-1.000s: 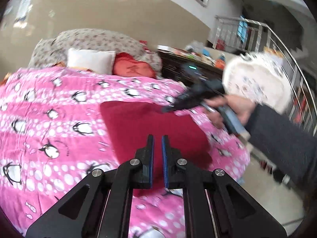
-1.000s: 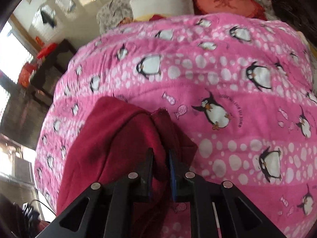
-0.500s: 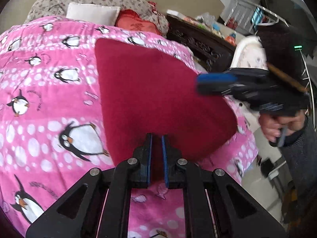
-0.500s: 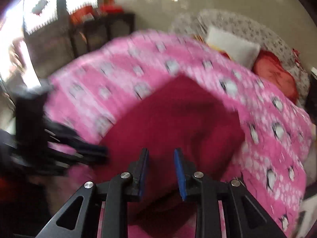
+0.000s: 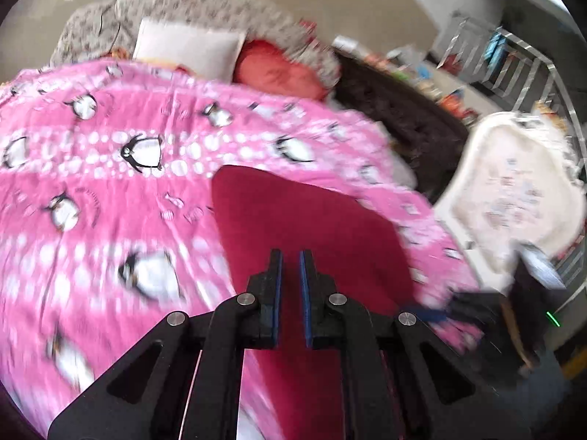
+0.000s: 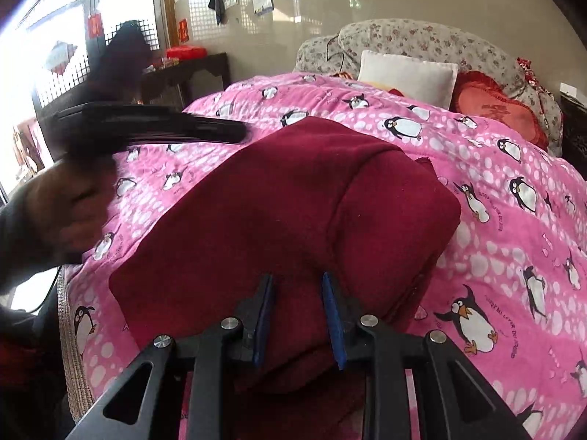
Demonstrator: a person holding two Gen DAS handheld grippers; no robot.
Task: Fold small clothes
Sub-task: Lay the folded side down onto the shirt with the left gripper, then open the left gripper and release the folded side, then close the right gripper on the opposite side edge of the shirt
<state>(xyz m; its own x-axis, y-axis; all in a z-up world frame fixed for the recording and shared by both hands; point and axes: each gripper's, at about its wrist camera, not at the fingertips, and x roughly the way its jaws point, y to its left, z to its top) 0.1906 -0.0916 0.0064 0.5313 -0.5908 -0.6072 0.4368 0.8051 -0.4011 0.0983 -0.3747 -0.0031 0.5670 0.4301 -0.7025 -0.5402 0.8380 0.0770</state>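
A dark red garment (image 6: 293, 212) lies folded over on the pink penguin blanket (image 6: 513, 242) of the bed. It also shows in the left wrist view (image 5: 312, 234), flat on the blanket (image 5: 110, 201). My right gripper (image 6: 298, 282) is open over the garment's near edge, with nothing between its pads. My left gripper (image 5: 290, 256) hovers above the garment with a narrow gap between its fingers and holds nothing. The left gripper also appears blurred at the left of the right wrist view (image 6: 242, 132). The right gripper shows blurred at the lower right of the left wrist view (image 5: 422, 311).
A white pillow (image 6: 407, 77) and a red heart cushion (image 6: 499, 110) lie at the head of the bed against a floral headboard (image 6: 422, 40). A dark wooden cabinet (image 5: 403, 124) and a white padded chair (image 5: 513, 190) stand to the right of the bed.
The right gripper let go of the red garment and opened. Both grippers pulled back from the garment, which now lies folded on the blanket.
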